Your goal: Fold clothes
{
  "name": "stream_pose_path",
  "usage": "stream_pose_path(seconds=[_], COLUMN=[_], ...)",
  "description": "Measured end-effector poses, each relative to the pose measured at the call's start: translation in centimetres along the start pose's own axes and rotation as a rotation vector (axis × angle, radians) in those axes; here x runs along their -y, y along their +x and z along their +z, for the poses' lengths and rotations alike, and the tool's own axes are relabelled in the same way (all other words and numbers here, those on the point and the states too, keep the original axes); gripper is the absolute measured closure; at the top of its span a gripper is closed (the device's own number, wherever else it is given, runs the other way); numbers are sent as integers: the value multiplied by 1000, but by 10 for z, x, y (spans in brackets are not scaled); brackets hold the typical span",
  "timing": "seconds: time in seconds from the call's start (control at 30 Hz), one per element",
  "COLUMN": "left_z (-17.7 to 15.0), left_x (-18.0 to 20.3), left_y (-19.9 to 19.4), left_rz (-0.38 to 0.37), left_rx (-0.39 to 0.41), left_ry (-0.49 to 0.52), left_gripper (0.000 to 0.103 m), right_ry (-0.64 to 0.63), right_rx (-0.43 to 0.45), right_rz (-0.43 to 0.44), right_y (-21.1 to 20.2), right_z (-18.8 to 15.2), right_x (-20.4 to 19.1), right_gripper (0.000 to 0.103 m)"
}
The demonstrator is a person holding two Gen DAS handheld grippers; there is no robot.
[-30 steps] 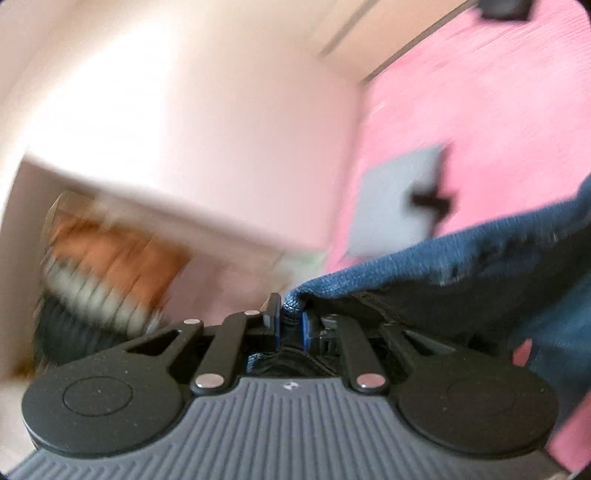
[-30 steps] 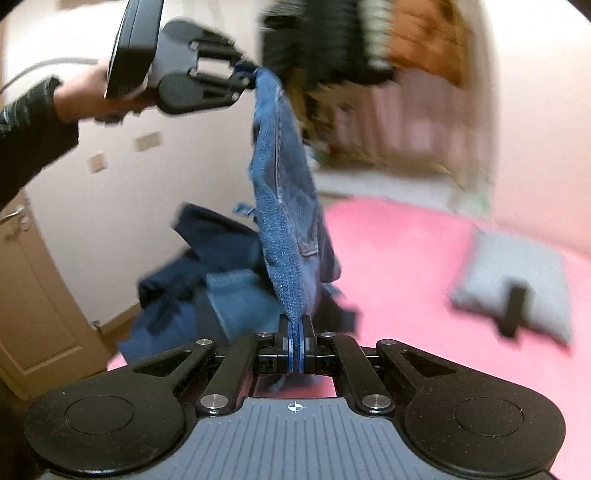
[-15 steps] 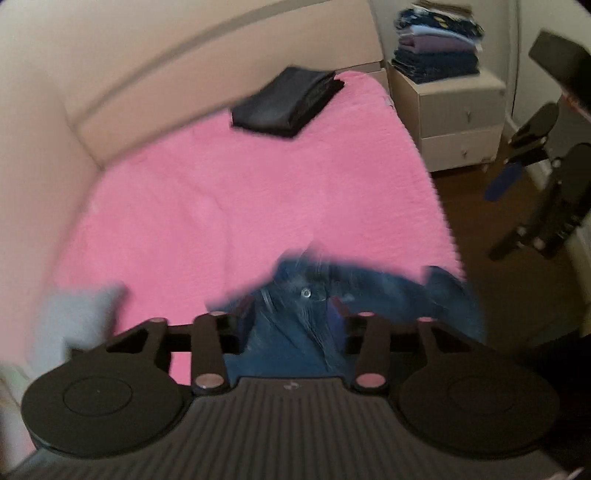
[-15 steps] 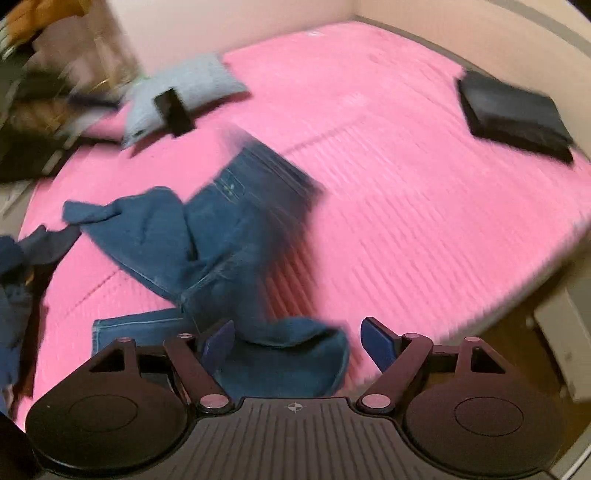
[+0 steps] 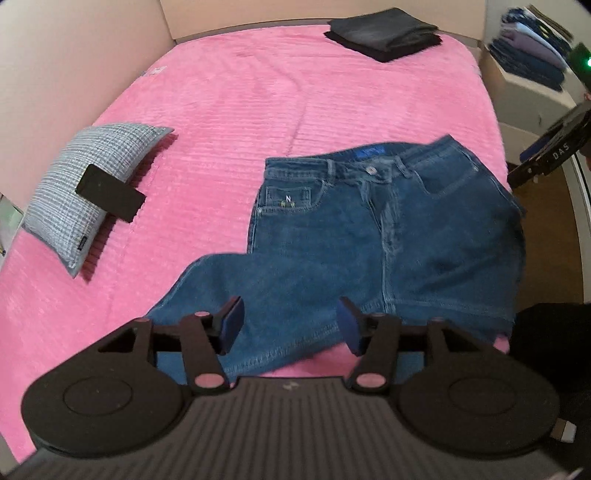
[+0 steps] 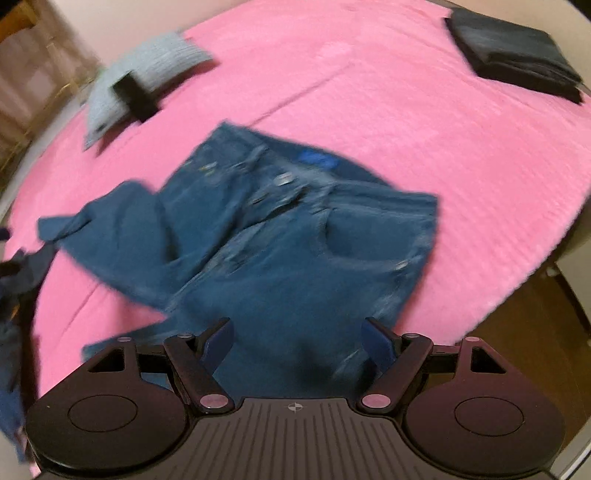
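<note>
Jeans [image 5: 369,236] dropped out of your grip onto the pink bed [image 5: 229,96], so both the left gripper [image 5: 291,325] and right gripper [image 6: 295,339] hover spread wide, empty. Waistband's center frame, legs trailing lower left, closer to your left one.

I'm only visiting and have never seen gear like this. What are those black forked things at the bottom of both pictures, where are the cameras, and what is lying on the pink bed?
No robot here: a person holds a two-fingered tool in each hand, with a wide-angle camera on each looking along its fingers. One picture is from the left tool, the other from the right tool. Both tools are open and hold nothing. On the pink bed blue jeans lie spread front up, not yet folded. Farther off are a grey pillow with a black block on it, and a folded dark garment.
</note>
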State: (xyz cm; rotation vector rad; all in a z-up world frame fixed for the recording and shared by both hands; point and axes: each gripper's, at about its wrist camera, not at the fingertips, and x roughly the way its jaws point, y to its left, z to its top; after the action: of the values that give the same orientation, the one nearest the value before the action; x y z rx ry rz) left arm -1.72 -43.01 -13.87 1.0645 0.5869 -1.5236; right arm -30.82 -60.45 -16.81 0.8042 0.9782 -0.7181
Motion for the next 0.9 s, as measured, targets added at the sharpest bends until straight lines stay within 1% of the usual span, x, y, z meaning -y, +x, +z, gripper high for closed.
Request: stream_pose_path(seconds=[0.07,0.13,0.17,0.23,0.33,0.43,0.5,0.53,0.57,0.6,0.63,0.67,0.7,0.73,0.77,0.8,0.87,0.9], left_z=[15,34,44,64,92,114,125,130,133,136,139,142,146,150,156,164,187,202], left_x=[2,0,0,-4,-15,-30,-40,-44,-48,-50,-51,-52,-51,-49,-47,-46,-38,-32], left_y=[14,39,53,91,166,240,282,297,312,317,321,325,322,316,307,295,266,249], left_rz=[-2,-6,-7,-22,-47,-53,-47,-52,-75,-94,-111,-129,-120,-106,-103,-103,-113,-122], left_rx=[6,12,15,6,-6,-69,-123,-148,-174,-184,-191,-199,-208,-209,-210,-206,-163,-128], left_ry=[0,2,4,-2,-15,-12,-16,-27,-39,-41,-41,-42,-26,-12,-9,-5,23,41], left_gripper=[44,38,36,35,35,35,35,37,41,46,58,72,81,90,94,95,96,96], right_ry=[25,50,53,57,73,90,130,152,183,218,253,287,319,351,366,367,365,364], right_rx=[3,5,2,-10,-25,-39,-40,-40,-35,-28,-22,-22,-24,-26,-24,-14,18,39], right_rz=[-23,-45,-49,-36,5,45,76,91,104,115,126,132,137,150,168,183,211,223], right_y=[10,21,27,45,75,105,121,128,132,134,137,136,135,132,126,116,91,76], right_z=[14,28,35,45,56,66,68,69,69,68,67,66,65,65,65,66,70,72], right_x=[23,46,56,74,98,122,134,140,147,154,161,168,175,183,189,192,197,200], right_gripper=[24,24,24,24,24,24,24,25,25,35,55,64,77,87,89,92,93,93])
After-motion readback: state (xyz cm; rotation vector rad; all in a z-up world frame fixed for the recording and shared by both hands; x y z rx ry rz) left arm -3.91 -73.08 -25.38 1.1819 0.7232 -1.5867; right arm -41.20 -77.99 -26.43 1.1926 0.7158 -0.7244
